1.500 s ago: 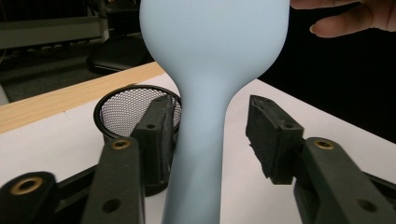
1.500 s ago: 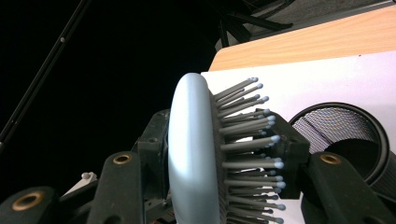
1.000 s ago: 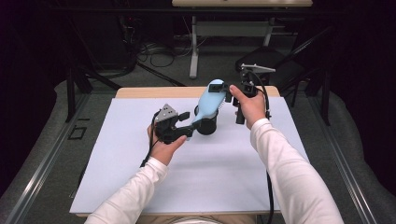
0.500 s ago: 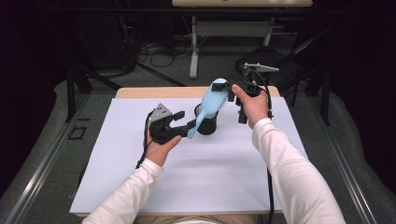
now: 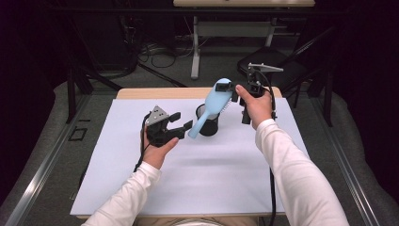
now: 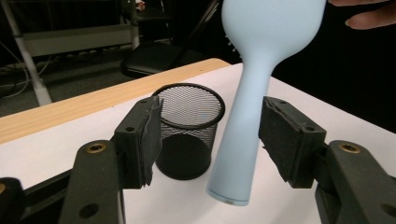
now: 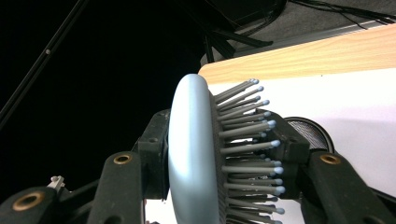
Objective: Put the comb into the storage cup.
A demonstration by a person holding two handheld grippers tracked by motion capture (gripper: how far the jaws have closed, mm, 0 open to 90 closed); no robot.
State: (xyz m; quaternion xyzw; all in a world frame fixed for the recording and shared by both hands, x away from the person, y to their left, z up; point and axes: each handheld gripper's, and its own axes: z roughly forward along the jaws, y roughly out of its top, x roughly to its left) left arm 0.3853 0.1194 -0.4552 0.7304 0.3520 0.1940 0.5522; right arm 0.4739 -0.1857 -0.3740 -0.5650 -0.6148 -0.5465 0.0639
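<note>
- A person sits at a table [image 5: 117,188] covered with a white sheet and holds a two-jaw gripper in each hand.
- The right gripper [image 5: 231,88], raised above the far side of the table, is clamped on the head of a light blue hairbrush [image 5: 212,104]. In the right gripper view one jaw presses the smooth back of the head [image 7: 191,154] and the other presses into the grey bristles.
- The brush hangs tilted in the air, head up near the right hand, handle slanting down toward the person's left.
- A black mesh cup [image 5: 208,120] stands upright on the white sheet, just behind the lower part of the handle in the high view. It looks empty in the left gripper view [image 6: 189,128].
- The left gripper [image 5: 184,127] hovers low beside the cup with its jaws apart. In the left gripper view the brush handle [image 6: 240,149] sits between the two pads without either one touching it.
- The step in hand appears to be a handover or a steadying of the brush before it goes into the cup.
- The next move probably calls for the left jaws to close on the handle near its end, or to guide it, so the handle tip can be swung over the cup's rim and lowered in.
- The handle end currently sits beside the cup, not above its opening.
</note>
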